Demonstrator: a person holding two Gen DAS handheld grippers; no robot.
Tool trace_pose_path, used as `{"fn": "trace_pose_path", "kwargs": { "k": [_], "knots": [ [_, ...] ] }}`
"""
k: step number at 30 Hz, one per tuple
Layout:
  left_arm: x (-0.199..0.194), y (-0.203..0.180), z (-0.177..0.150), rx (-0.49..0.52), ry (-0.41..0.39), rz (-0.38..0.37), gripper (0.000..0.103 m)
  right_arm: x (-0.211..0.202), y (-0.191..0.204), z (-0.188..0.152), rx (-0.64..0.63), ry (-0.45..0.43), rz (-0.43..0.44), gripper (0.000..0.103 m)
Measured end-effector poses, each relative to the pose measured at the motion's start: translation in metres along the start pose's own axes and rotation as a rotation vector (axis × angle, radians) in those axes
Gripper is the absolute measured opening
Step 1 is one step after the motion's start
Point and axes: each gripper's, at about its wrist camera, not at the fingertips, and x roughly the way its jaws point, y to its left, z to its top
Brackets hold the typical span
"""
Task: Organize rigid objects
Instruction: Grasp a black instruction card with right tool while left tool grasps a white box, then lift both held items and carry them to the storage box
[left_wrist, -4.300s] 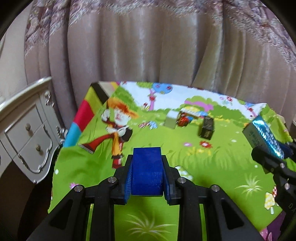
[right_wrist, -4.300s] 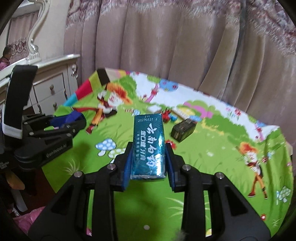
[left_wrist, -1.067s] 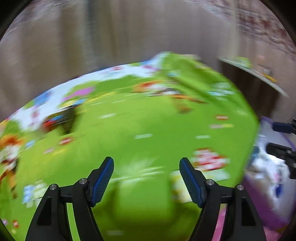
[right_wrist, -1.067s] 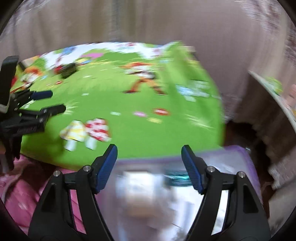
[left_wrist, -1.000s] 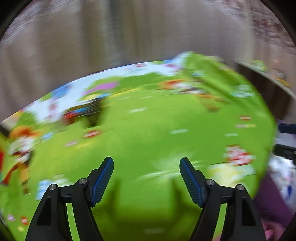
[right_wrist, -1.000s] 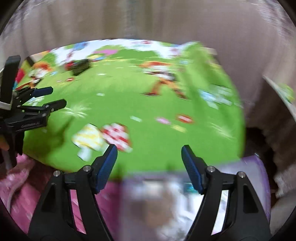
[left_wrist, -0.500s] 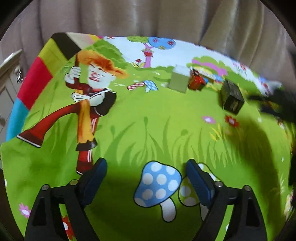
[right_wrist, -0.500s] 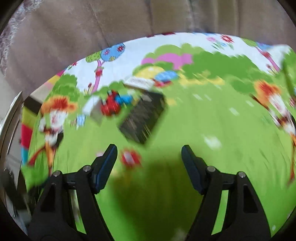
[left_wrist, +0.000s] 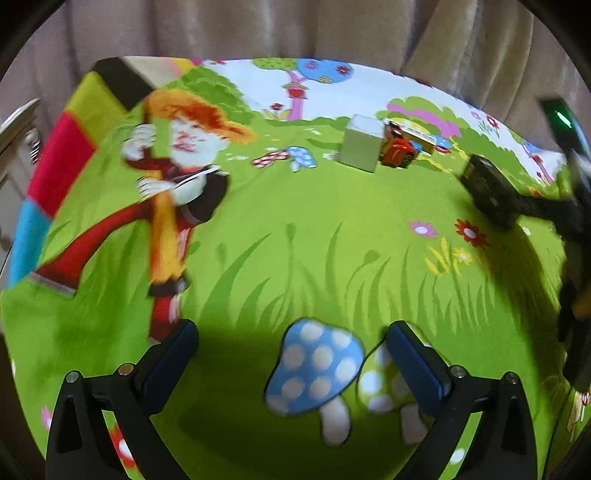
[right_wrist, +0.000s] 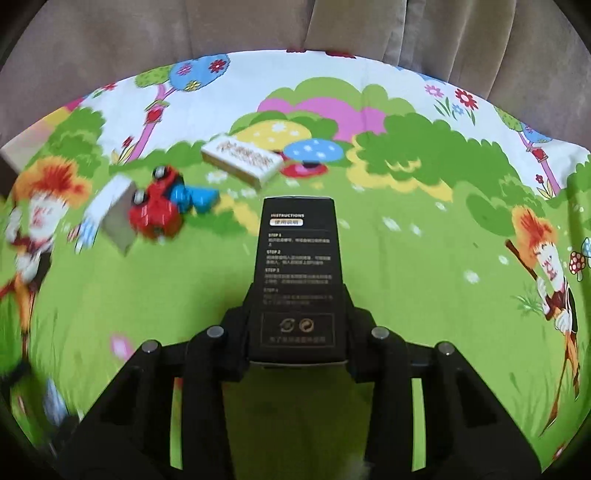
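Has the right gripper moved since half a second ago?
Yes. The right gripper came forward to the black box, which earlier lay ahead beside the red toy car; its jaws have just closed on it.

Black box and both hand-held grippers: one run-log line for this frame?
right hand-held gripper: jaws just closed on black box | left hand-held gripper: just opened wide, empty, over cloth | toy car: on table
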Motion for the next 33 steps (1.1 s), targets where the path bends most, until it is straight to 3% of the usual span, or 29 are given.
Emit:
{"fn": "trace_pose_path", "kwargs": {
  "k": [4,10,15,16,17,18,19,22,27,33],
  "knots": [
    [0.025,-0.01,0.04,0.072,-0.004,-0.01,0.103,-0.02,-0.016,-0.03,-0.05,-0.034,0.023,0.043],
    [0.073,-0.026,0.116,0.133,-0.035,-0.009,0.1,-0.025,-0.013,-0.043,-0.068,-0.084,0.011,0.043],
    [0.091,-0.048,0.141,0.186,-0.048,-0.029,0.1,-0.025,-0.013,-0.043,-0.064,-0.084,0.011,0.044],
    [0.093,-0.047,0.143,0.168,-0.049,-0.032,0.094,-0.025,-0.013,-0.043,-0.065,-0.084,0.011,0.044],
    [0.093,-0.045,0.143,0.144,-0.051,-0.059,0.084,-0.025,-0.013,-0.043,-0.063,-0.084,0.013,0.044],
    [0.09,-0.042,0.142,0.11,-0.06,-0.082,0.055,-0.025,-0.013,-0.043,-0.061,-0.084,0.016,0.044],
    [0.086,-0.038,0.139,0.08,-0.077,-0.048,0.035,-0.025,-0.014,-0.043,-0.06,-0.084,0.018,0.044],
    [0.073,-0.029,0.121,0.019,-0.074,-0.066,0.035,-0.025,-0.014,-0.043,-0.06,-0.085,0.018,0.043],
    [0.033,-0.023,0.068,0.001,-0.124,-0.008,0.035,-0.025,-0.012,-0.044,-0.067,-0.086,0.005,0.042],
    [-0.016,-0.006,0.009,-0.088,-0.171,-0.007,0.035,-0.034,-0.002,-0.053,-0.066,-0.082,0.02,0.042]
  ]
}}
